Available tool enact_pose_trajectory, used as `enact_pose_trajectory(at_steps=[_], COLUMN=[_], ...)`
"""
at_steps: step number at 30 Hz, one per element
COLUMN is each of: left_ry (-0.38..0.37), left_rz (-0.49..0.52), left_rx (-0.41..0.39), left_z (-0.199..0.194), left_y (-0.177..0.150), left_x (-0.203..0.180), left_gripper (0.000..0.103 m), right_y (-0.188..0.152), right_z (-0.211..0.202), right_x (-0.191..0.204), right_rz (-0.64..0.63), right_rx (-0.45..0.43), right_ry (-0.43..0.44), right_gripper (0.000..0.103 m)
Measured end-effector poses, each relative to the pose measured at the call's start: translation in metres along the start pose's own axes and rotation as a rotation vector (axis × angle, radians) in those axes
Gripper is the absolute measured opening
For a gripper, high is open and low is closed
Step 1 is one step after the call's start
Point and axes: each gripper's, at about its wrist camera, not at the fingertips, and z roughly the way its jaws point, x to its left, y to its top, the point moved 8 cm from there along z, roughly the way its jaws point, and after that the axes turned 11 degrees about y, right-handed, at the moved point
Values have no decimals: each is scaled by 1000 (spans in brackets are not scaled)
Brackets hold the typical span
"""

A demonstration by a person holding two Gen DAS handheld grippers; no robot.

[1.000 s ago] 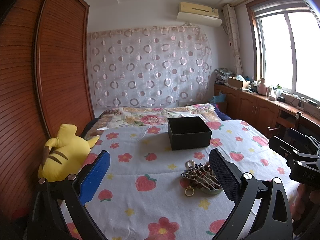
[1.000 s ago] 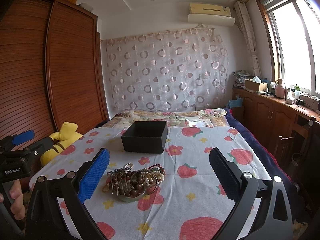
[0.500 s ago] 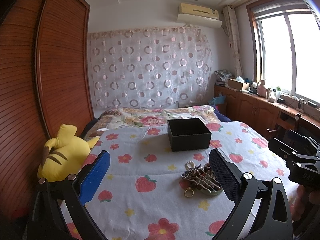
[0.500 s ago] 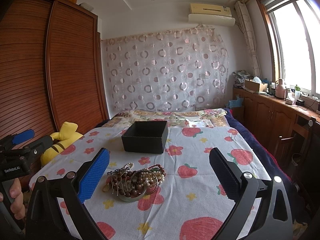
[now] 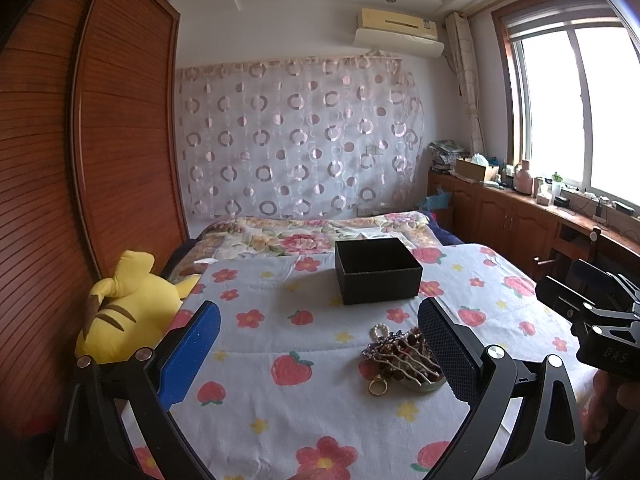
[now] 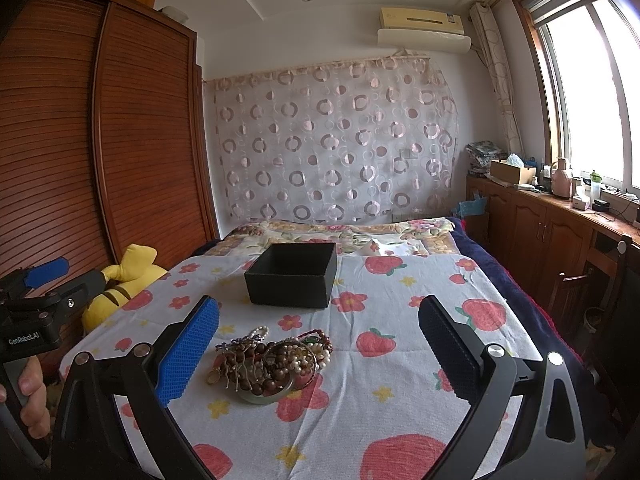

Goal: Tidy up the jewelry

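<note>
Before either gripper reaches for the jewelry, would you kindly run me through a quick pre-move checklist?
1. Left gripper open, nothing held: ok.
2. Right gripper open, nothing held: ok.
3. Tangled heap of bead and pearl jewelry in view on the flower-printed bedspread: ok.
4. Open black square box upright beyond the heap: ok.
5. Box empty inside: cannot tell.
6. Pieces untangled for single picks: not ok.

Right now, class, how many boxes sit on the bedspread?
1: a black open box in the middle of the bedspread, beyond the jewelry pile. No other is seen.
</note>
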Motion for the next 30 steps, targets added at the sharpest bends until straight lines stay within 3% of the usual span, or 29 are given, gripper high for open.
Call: enact_pose_trajectory(at_steps=[22,30], left_ry=[-1,-24], left_rz=[-1,13], left_rx=[-1,55], left_z=[0,11], left_y=[0,-13], left_x=[0,-2], left_gripper=[96,96], right_y=[0,-8], right_z=[0,7], right_x=[1,1], right_rz=[1,1], right_rx=[3,39], right_ry=[4,29], right_gripper=[101,101])
